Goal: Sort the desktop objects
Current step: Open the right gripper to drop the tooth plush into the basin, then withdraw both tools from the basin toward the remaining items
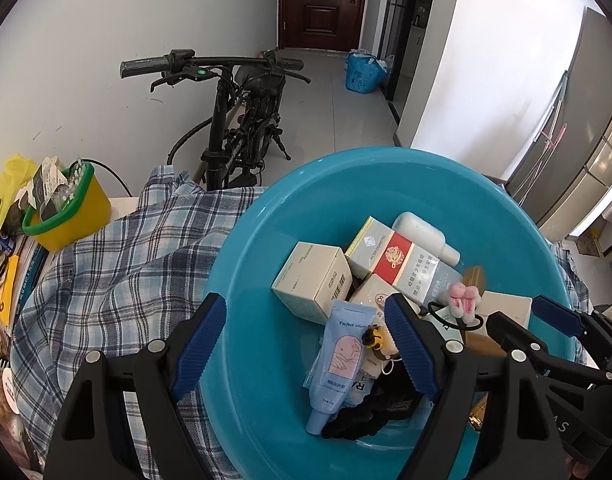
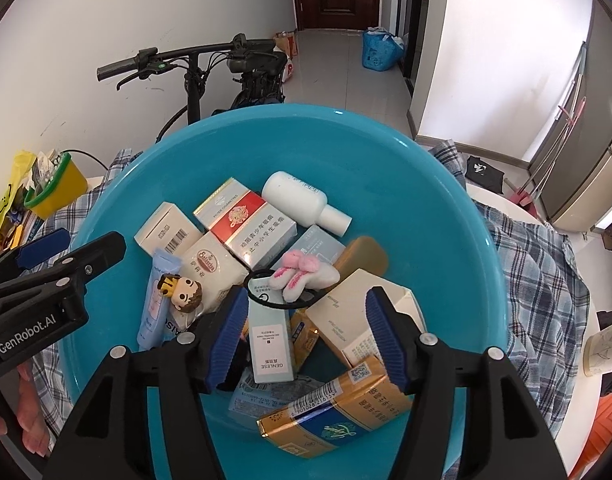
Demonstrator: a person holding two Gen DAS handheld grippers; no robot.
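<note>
Two grippers over our blue basin (image 2: 446,184) of sorted boxes: right gripper (image 2: 306,336) parted, empty, above the gold carton (image 2: 334,408); left gripper (image 1: 306,344) wide, empty. Deposit step judged done; next, fetch another item.

A gold and blue box (image 2: 334,412) is partly covered by the right gripper's fingers (image 2: 386,340); black fabric (image 1: 370,412) lies half buried under a blue tube (image 1: 338,364).

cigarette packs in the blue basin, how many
2: red and white pack at the back by the white bottle; gold and blue pack at the front. Others may be buried.
</note>
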